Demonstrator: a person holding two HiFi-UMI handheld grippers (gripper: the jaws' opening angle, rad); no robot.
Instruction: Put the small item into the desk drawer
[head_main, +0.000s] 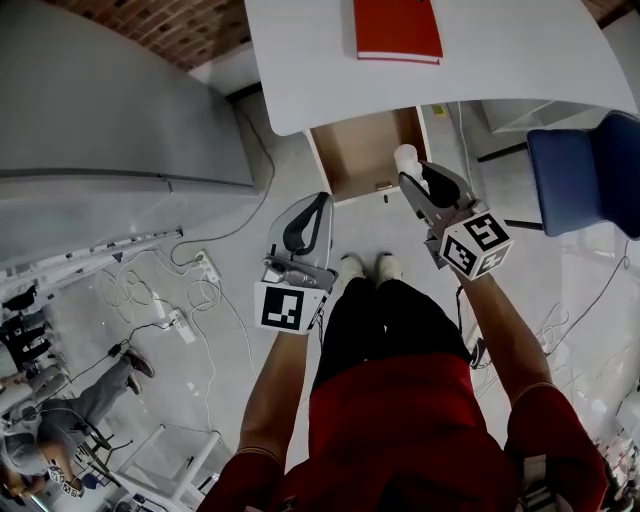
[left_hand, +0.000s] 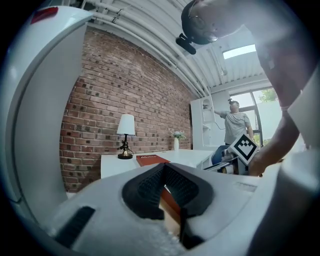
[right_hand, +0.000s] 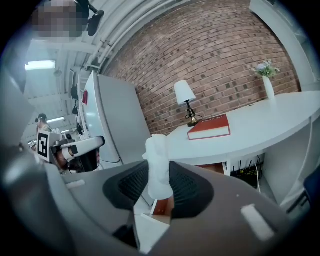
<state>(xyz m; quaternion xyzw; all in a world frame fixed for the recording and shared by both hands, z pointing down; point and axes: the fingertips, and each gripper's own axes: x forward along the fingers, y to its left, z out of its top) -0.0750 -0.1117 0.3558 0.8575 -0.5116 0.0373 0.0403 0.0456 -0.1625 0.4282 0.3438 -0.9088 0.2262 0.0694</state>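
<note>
Left gripper jaws together; red book beyond

my right gripper has ribbed black rubber pads in smooth grey plastic. the small item looks rough, white, papery. desk top smooth matt white, drawer bare wood inside.

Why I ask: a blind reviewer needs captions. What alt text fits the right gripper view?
The right gripper clamps a small white item, held upright between its dark pads. Beyond it, a white desk carries a red book and a lamp against a brick wall.
</note>
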